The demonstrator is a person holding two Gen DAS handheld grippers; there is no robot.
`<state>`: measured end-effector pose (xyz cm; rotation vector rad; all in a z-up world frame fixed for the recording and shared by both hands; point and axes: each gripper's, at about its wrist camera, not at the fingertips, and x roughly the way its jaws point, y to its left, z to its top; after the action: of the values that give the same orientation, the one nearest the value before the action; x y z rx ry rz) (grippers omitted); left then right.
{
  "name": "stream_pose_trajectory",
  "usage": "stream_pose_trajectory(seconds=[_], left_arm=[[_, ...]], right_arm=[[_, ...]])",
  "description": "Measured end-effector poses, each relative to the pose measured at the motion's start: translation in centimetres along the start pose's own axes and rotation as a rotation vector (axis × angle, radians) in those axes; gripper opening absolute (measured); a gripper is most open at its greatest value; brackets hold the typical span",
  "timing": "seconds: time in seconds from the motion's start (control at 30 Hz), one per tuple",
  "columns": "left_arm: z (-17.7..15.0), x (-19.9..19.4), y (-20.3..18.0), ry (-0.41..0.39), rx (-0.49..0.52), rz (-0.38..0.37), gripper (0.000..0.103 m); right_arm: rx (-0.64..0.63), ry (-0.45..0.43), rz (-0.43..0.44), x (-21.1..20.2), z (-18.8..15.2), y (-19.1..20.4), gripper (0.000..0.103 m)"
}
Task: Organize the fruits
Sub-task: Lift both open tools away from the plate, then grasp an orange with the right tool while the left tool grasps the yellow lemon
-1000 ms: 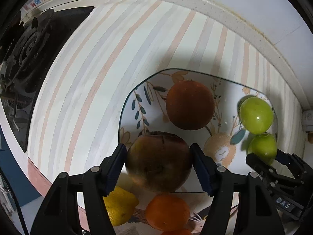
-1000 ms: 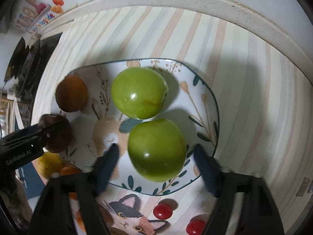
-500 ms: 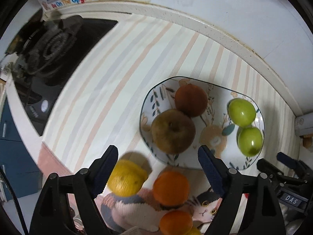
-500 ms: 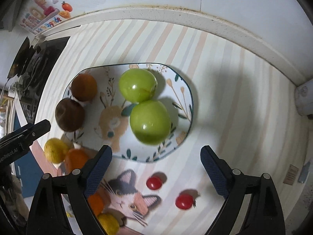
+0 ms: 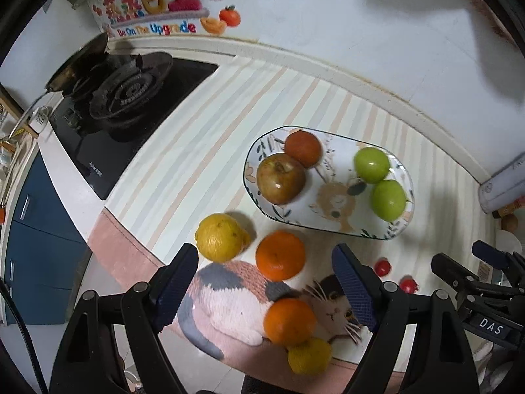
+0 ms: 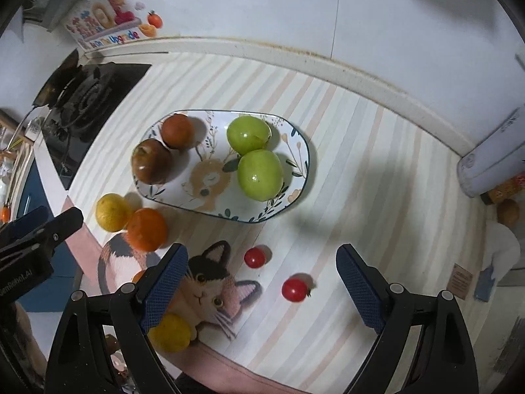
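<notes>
A patterned plate [image 5: 334, 226] [image 6: 295, 141] holds a brown apple [image 5: 280, 178] [image 6: 151, 165], a reddish-brown fruit [image 5: 302, 148] [image 6: 177, 131] and two green apples [image 5: 371, 164] [image 5: 388, 199] [image 6: 248, 134] [image 6: 260, 174]. On the mat in front lie a yellow lemon [image 5: 220, 237] [image 6: 112, 211], an orange [image 5: 280, 255] [image 6: 146, 229], a second orange [image 5: 289, 321], a small yellow fruit [image 5: 309, 355] [image 6: 169, 332] and two cherry tomatoes [image 6: 255, 257] [image 6: 294, 290]. My left gripper [image 5: 264, 287] is open and empty above the oranges. My right gripper [image 6: 262, 284] is open and empty above the tomatoes.
A gas stove [image 5: 128, 93] [image 6: 82, 95] sits at the left of the striped counter. The cat-print mat [image 5: 229, 295] [image 6: 210, 292] covers the front edge. A white wall runs behind. A white roll [image 6: 492, 161] and small items stand at the far right.
My left gripper let go of the brown apple on the plate and opened. Both grippers pulled back and up from the plate, so the loose fruit in front came into view.
</notes>
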<state>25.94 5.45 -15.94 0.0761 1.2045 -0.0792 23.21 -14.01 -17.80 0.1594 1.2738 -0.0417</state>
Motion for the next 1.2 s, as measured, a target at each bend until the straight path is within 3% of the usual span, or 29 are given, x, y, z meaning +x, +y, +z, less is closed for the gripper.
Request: stream_pose_trajectory(seconds=[0.43, 0.77, 0.9, 0.93, 0.97, 1.0, 1.2], left_arm=[[-2.7, -7.6, -1.5, -0.118, 0.009, -0.036, 0.083], [-3.9, -9.8, -1.3, -0.143, -0.012, -0.062, 0.083], [-4.2, -9.2, -0.5, -0.133, -0.031, -0.048, 0.083], [-4.3, -8.6, -0.2, -0.121, -0.033, -0.026, 0.085], [-4.3, -8.1, 0.2, -0.111, -0.035, -0.010, 0.097], [-4.4, -7.7, 0.6, -0.108, -0.038, 0.007, 0.100], [-4.9, -3.1, 4.9, -0.038, -0.081, 0.164, 0.100]], right_arm=[[-0.030, -0.111, 0.032, -8.8, -3.8, 0.0, 0.094], [-0.013, -0.151, 0.078, -11.7, -4.8, -0.1, 0.094], [0.006, -0.093, 0.145, -10.0, -4.7, 0.1, 0.094], [0.006, -0.076, 0.157, -9.3, -4.6, 0.3, 0.094], [0.010, -0.052, 0.178, -8.3, -4.5, 0.5, 0.094], [0.017, -0.025, 0.210, -7.1, -4.4, 0.7, 0.094], [0.007, 0.175, 0.300, 1.9, -4.2, 4.7, 0.094]])
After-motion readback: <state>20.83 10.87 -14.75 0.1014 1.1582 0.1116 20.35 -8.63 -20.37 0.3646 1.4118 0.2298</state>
